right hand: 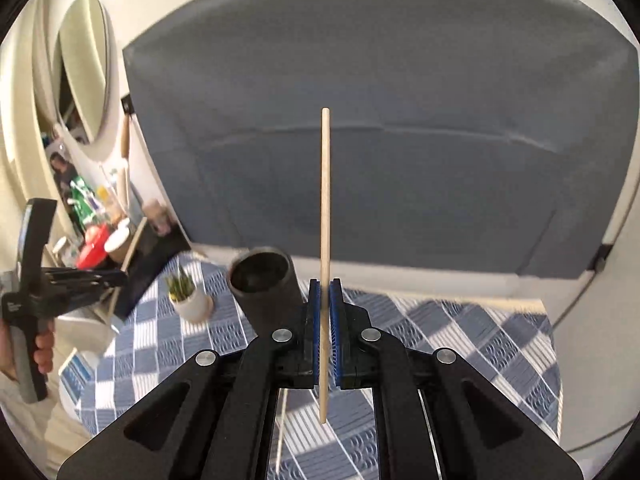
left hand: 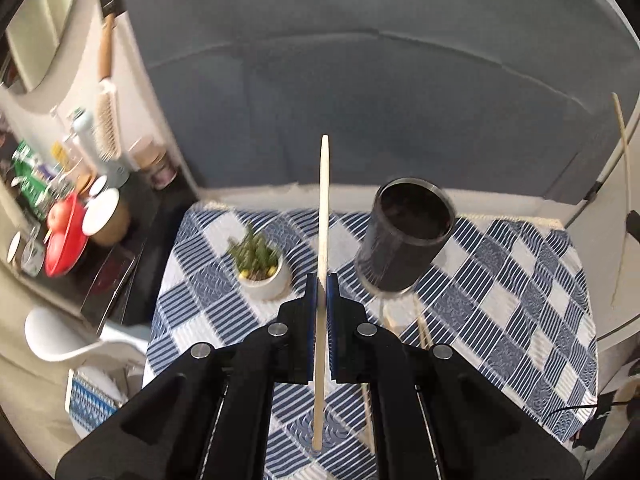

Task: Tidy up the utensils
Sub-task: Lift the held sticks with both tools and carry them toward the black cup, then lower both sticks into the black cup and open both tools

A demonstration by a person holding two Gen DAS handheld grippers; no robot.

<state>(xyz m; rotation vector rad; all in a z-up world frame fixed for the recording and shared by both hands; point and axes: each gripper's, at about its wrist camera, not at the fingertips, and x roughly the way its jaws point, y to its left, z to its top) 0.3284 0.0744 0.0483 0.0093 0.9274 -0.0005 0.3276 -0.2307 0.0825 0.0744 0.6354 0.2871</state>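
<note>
Standing by the blue sofa [left hand: 380, 92], I look down on the bench [left hand: 532, 280] under its blue-and-white checked cloth, where a dark cylindrical holder [left hand: 404, 236] sits near the far edge with a small potted plant [left hand: 260, 264] to its left. Both tongs are raised above the cloth, and each is clenched on a single wooden stick held upright. The left tongs [left hand: 322, 292] grip a flattish chopstick [left hand: 323, 216] about mid-length, its top rising well above the fingertips and its lower end hanging free over the cloth. The right tongs [right hand: 325, 300] pinch a round chopstick [right hand: 325, 216] the same way, with the holder just to their left in that view. At least two more sticks [left hand: 420, 328] lie on the cloth in front of the holder, so I judge the sorting to be partly done at best, with the next move being to lower each held stick into the holder's mouth. The risk I see is in the narrow grip: a thin stick pinched at one spot can pivot between the pads, so its lower tip may strike the rim and miss. The holder looks light and blurred here, and a sideways knock from either stick could tip it or send it into the plant.
</note>
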